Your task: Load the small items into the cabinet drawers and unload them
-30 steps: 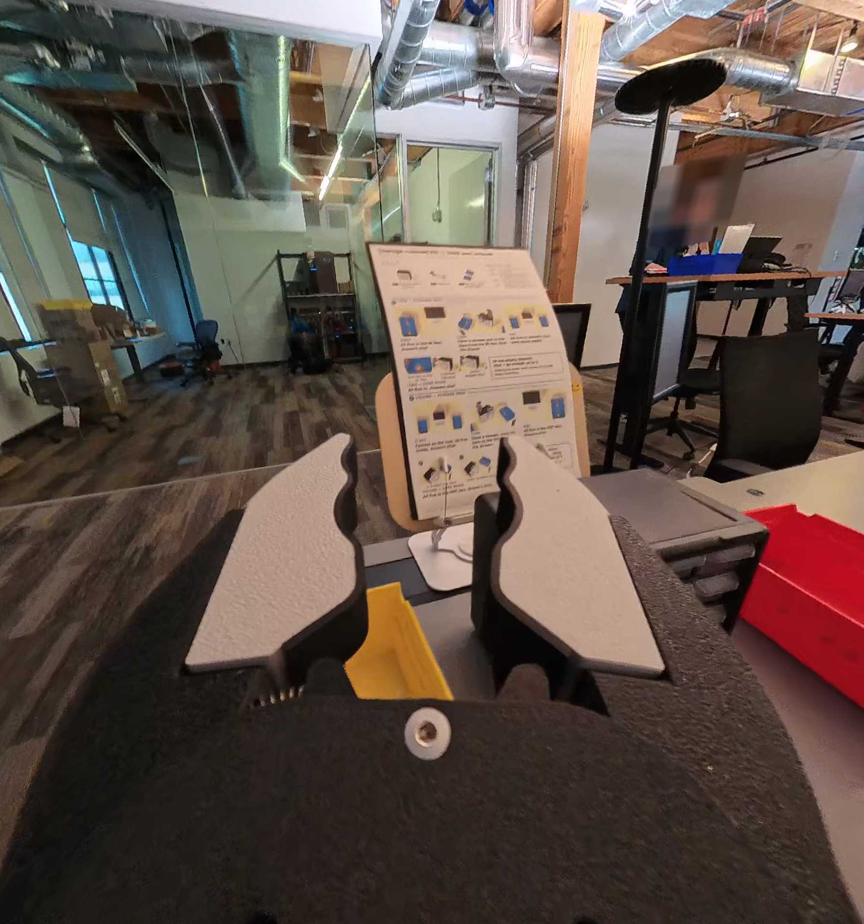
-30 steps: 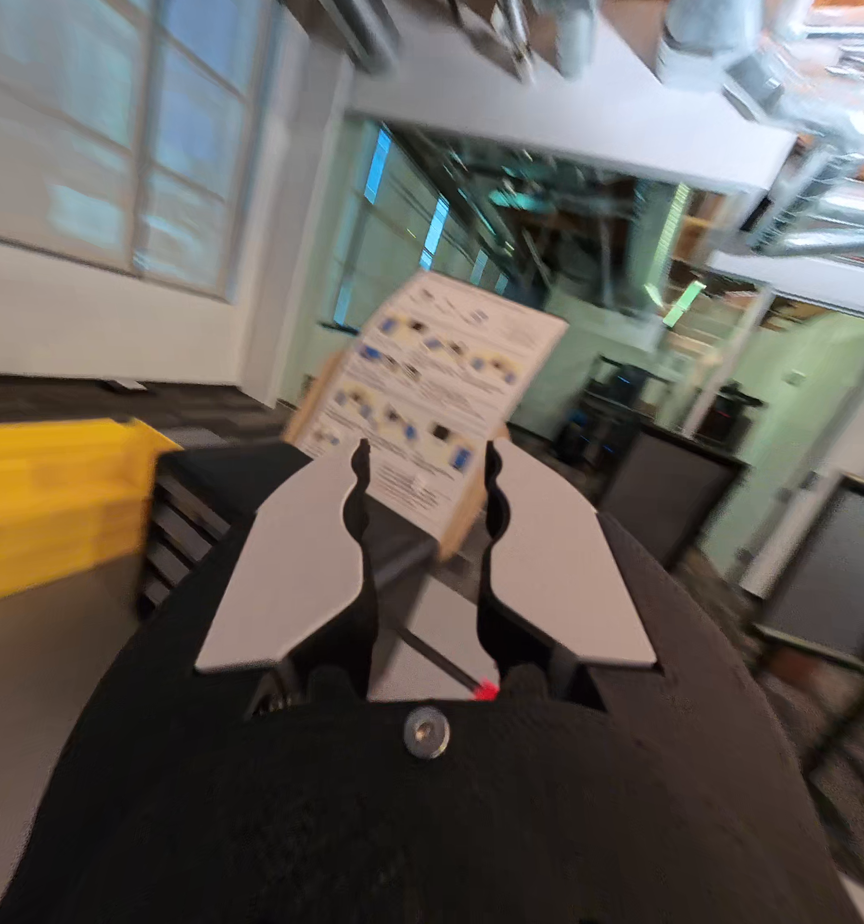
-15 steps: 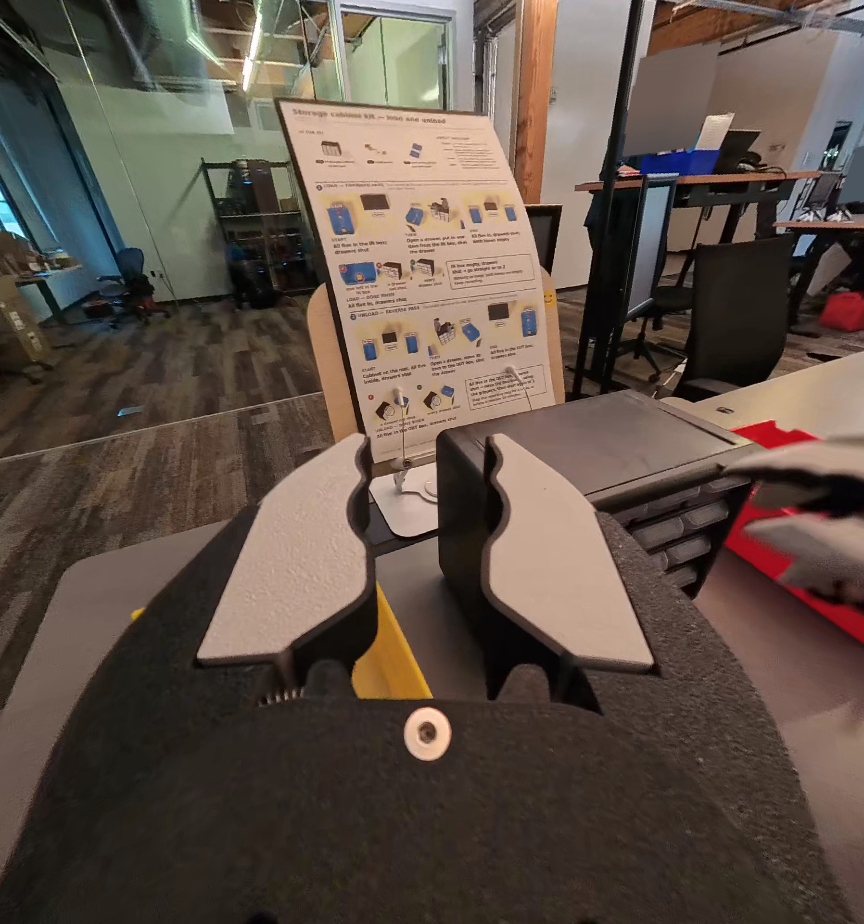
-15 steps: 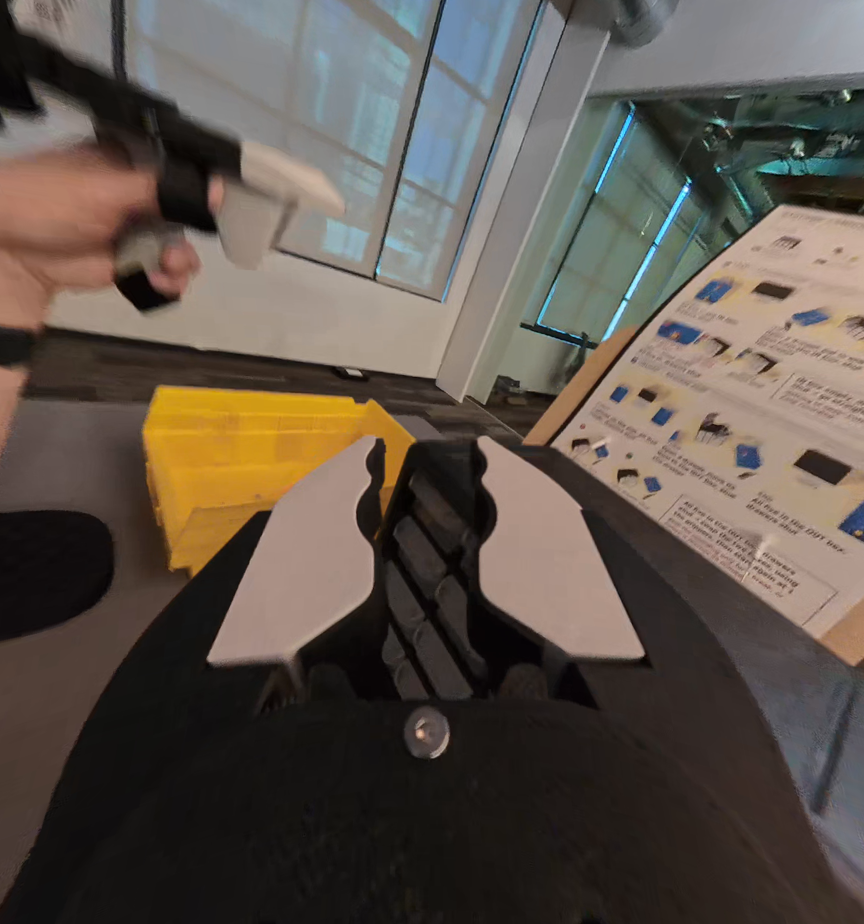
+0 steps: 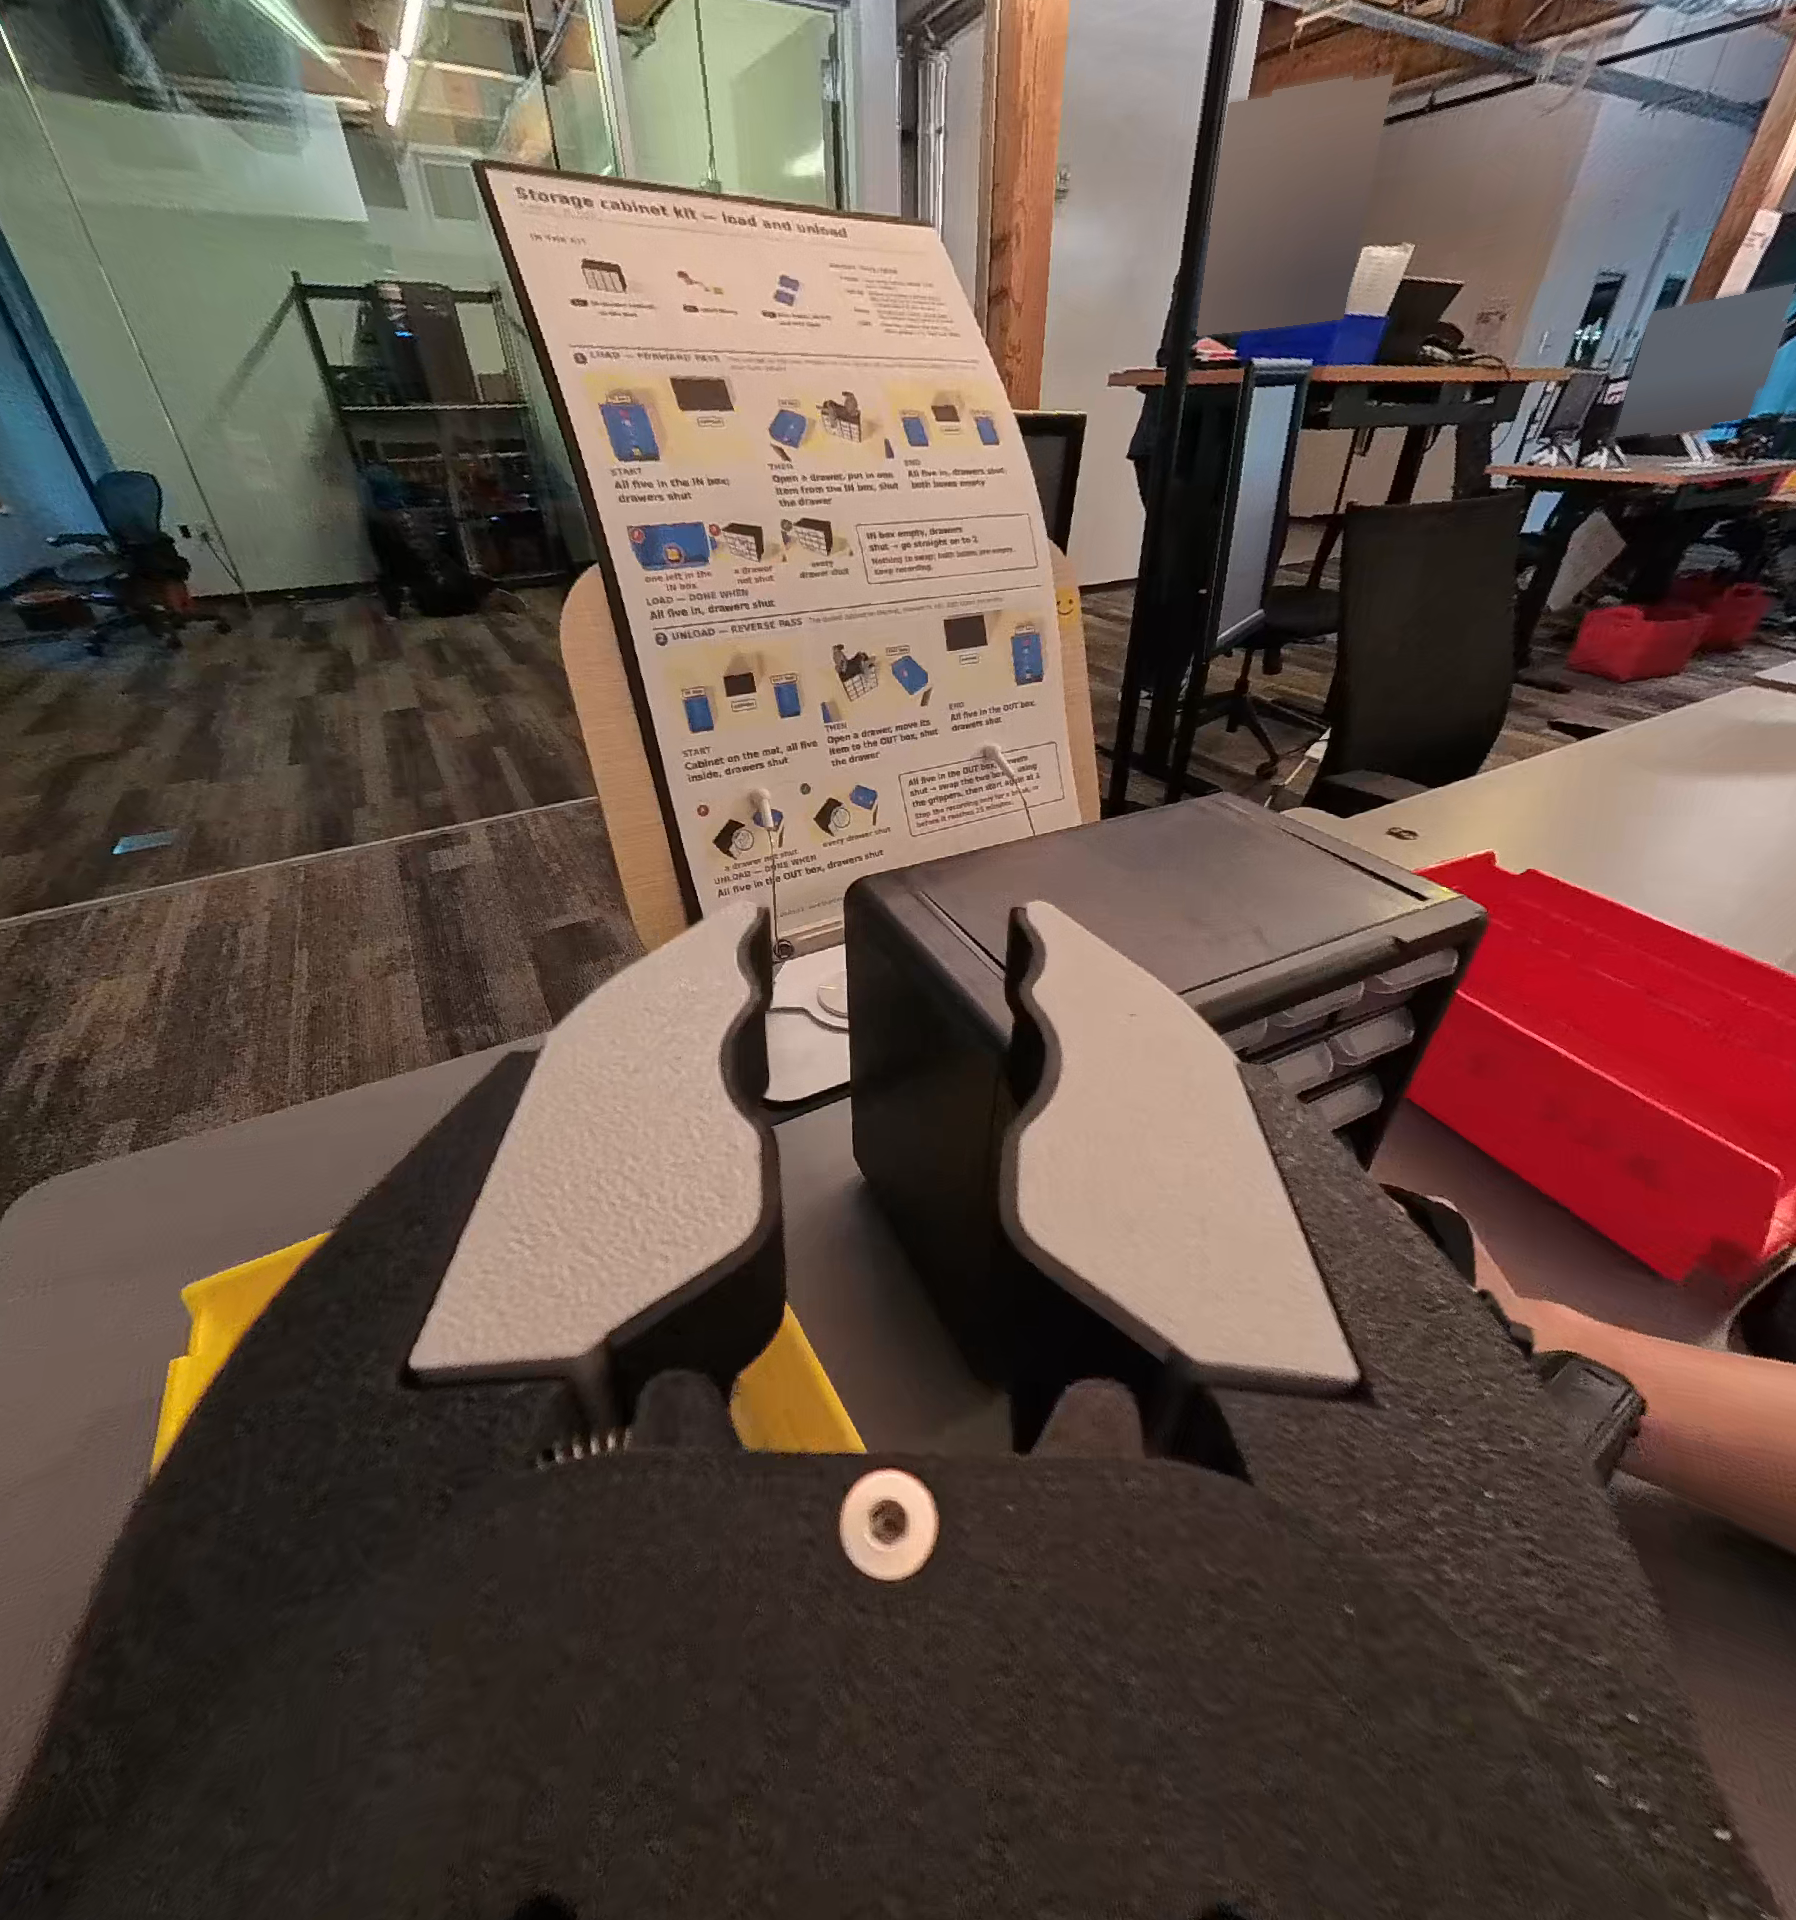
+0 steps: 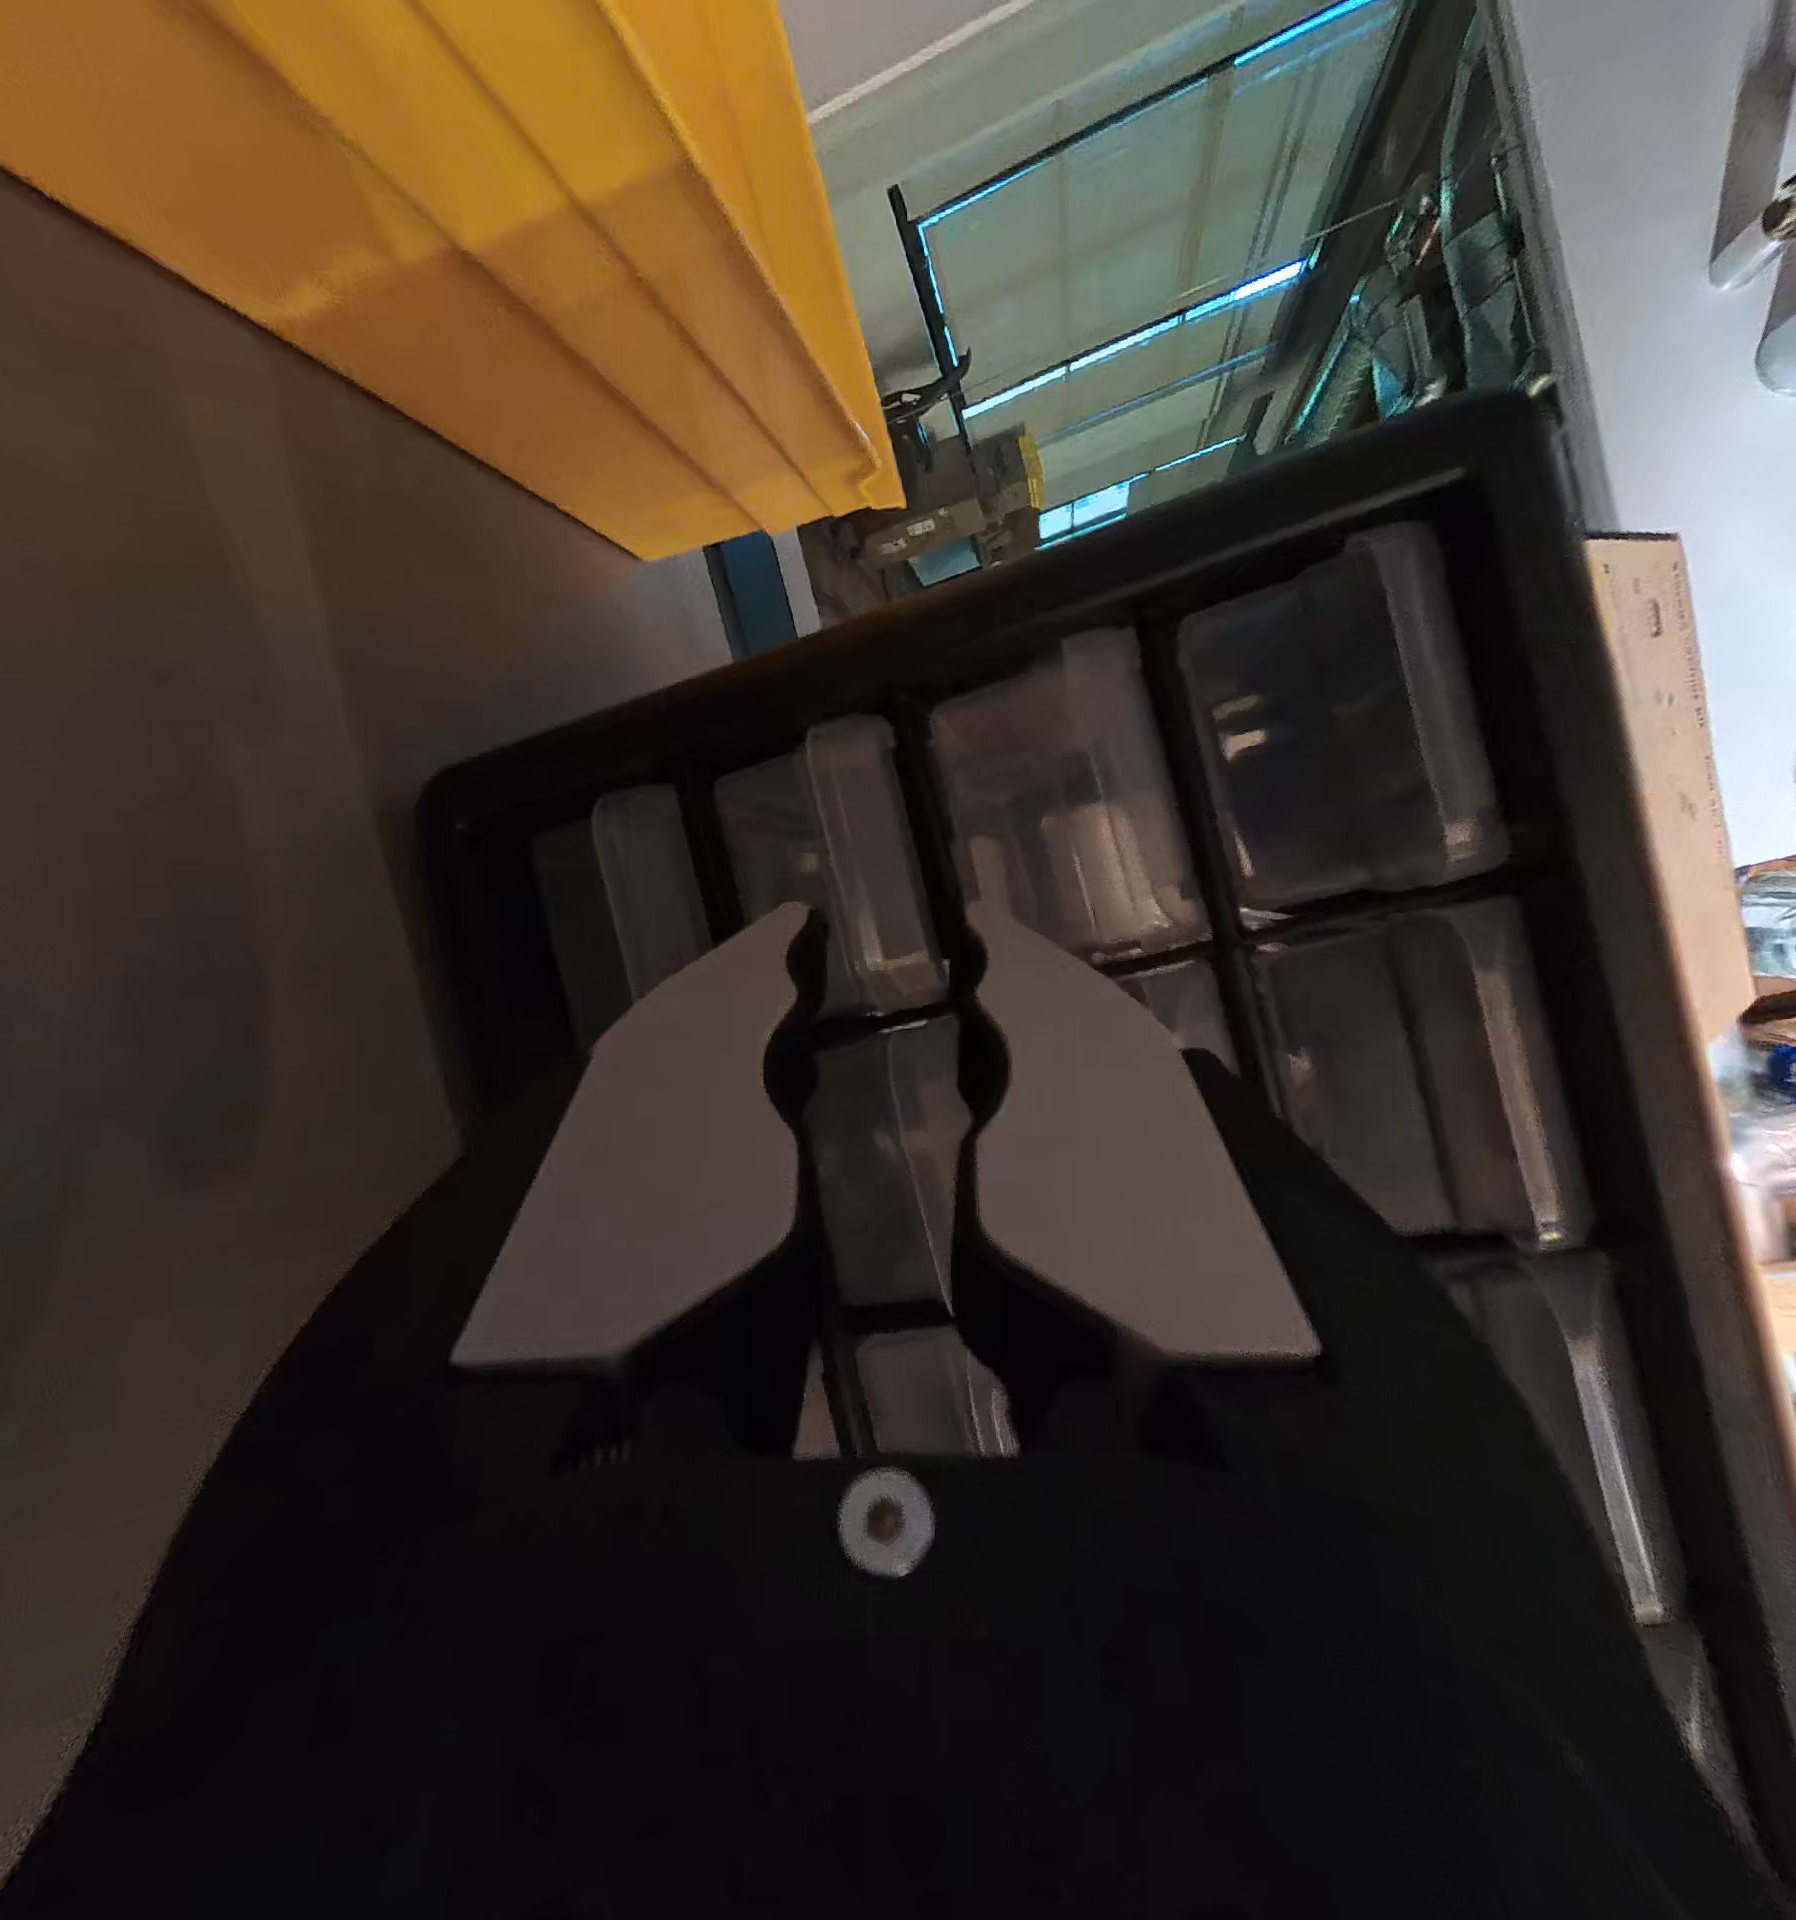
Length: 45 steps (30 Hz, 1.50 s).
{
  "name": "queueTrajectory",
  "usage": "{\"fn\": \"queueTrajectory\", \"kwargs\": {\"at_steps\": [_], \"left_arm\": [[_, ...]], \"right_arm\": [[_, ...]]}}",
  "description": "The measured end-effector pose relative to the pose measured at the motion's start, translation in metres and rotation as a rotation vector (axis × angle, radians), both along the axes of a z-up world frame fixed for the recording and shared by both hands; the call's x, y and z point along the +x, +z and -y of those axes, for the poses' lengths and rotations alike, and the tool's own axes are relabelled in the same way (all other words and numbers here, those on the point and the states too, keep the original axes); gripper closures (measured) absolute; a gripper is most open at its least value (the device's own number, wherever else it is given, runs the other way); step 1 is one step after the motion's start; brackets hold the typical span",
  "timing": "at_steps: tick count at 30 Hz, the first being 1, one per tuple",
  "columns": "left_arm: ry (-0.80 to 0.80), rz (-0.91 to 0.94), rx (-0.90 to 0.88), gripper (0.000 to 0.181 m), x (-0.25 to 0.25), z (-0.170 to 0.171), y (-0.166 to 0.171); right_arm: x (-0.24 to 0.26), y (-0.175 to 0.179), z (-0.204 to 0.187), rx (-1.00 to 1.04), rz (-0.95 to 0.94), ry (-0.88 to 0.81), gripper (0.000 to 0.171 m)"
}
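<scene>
Left wrist view: left gripper [image 5: 889,951] at frame center, jaws spread wide, nothing between them, hovering above the grey tabletop [image 5: 63,1278]. Black drawer cabinet [image 5: 1164,914] sits center-right on the table, top closed, clear drawer fronts facing right of frame; contents not readable from this angle. Yellow bin [image 5: 239,1299] at lower left, mostly hidden under the gripper body, interior not visible. Red bin [image 5: 1600,1101] at right edge just beside the cabinet, seen from its side wall, inside not visible. Instruction board [image 5: 769,540] stands upright behind the cabinet at upper center. A person's forearm [image 5: 1725,1444] enters from lower right. Right wrist view, rolled sideways: right gripper [image 6: 878,930] at center, close up against the cabinet's drawer face [image 6: 1538,727], jaws parted at a medium width with a clear drawer handle [image 6: 863,862] lying between the fingertips; cannot tell if the tips touch it. Drawers [image 6: 1330,717] look shut, translucent; 1 drawer [image 6: 1070,821] near upper center shows pale whitish shapes inside, too blurred to identify; others look dark, contents unclear. Yellow bin wall [image 6: 520,239] fills the upper left, standing apart from the cabinet on the grey table [image 6: 198,831]. Small items not clearly seen in either bin.
</scene>
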<state>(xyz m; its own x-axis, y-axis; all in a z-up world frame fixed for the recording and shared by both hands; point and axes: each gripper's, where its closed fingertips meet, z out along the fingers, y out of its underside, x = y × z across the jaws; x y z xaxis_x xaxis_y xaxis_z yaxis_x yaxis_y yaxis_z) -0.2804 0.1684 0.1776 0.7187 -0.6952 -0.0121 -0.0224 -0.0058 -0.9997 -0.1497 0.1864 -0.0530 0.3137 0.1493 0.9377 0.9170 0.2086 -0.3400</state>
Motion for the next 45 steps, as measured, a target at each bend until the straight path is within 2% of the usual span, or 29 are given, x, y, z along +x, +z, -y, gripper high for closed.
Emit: {"fn": "queueTrajectory", "kwargs": {"at_steps": [5,9,14,20,25,28,31,34,45], "left_arm": [[-0.012,-0.010,-0.012,0.139,0.004,-0.003,-0.004],[-0.006,-0.017,-0.026,0.138,0.006,-0.007,-0.008],[0.011,-0.100,-0.080,0.138,0.000,-0.012,-0.024],[0.117,-0.363,-0.319,0.154,-0.043,-0.039,-0.090],[0.164,-0.675,-0.682,0.154,-0.075,-0.055,-0.182],[0.151,-0.765,-0.863,0.158,-0.080,-0.057,-0.224],[0.181,-0.835,-0.919,0.158,-0.087,-0.072,-0.253],[0.136,-0.882,-0.957,0.157,-0.089,-0.075,-0.272],[-0.001,-0.972,-0.843,0.153,-0.093,-0.087,-0.294]], "right_arm": [[-0.001,-0.002,-0.005,0.082,0.097,-0.018,0.156],[-0.002,0.000,-0.003,0.113,0.088,-0.012,0.159],[-0.009,0.000,0.017,0.147,0.096,0.023,0.160],[-0.015,0.001,0.042,0.143,0.096,0.047,0.160],[-0.024,0.001,0.058,0.141,0.099,0.067,0.160],[-0.025,0.002,0.065,0.136,0.093,0.073,0.160],[-0.022,0.002,0.072,0.121,0.081,0.073,0.160],[-0.022,0.001,0.074,0.115,0.074,0.079,0.161],[-0.028,0.001,0.077,0.123,0.072,0.092,0.161]]}}
